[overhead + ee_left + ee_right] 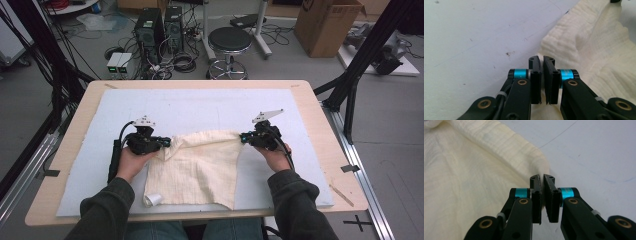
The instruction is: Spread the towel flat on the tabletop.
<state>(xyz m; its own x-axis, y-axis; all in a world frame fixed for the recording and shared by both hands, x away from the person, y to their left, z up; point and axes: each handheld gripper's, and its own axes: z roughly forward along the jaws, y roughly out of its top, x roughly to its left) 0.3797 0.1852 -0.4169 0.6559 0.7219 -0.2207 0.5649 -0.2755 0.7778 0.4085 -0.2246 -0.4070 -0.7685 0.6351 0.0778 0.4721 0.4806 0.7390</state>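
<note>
Both hand-held grippers, left (167, 142) and right (243, 137), clamped on cloth (195, 167) far corners; we judge spreading step; next we pull corners apart, taut.

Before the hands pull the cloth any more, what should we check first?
1. Left gripper pinching the cream cloth corner: ok, fingers shut on the edge.
2. Right gripper pinching the other top corner: ok, fabric sits between its shut fingers.
3. Top edge stretched between the grippers: not ok, it sags and wrinkles in the high view.
4. Cloth lying flat: not ok, the bottom left corner is rolled up.
5. Bare mat beyond the cloth to spread on: ok.
6. How firm each grip is: cannot tell.
</note>
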